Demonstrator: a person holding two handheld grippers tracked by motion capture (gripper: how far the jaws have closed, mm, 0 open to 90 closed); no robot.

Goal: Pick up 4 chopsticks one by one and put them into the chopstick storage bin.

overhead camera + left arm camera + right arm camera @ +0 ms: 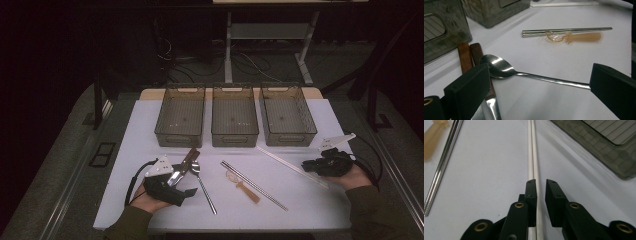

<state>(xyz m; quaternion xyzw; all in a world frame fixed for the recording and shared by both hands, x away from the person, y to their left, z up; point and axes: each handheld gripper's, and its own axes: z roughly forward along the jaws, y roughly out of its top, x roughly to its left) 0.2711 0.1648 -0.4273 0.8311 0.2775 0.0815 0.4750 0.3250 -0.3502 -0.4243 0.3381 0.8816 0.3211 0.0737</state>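
A pair of white chopsticks lies slanted on the white table at the right. My right gripper is low over their near end. In the right gripper view the white chopsticks run between its two jaws, which stand almost together; the sticks lie against the left jaw and a thin dark gap stays at the right jaw. My left gripper rests open at the front left. Its jaws straddle a steel spoon, one by the bowl, one by the handle, without pressing it.
Three grey bins stand in a row at the back. A wooden-handled utensil lies under the spoon's bowl. Metal chopsticks and a small amber spoon lie mid-table.
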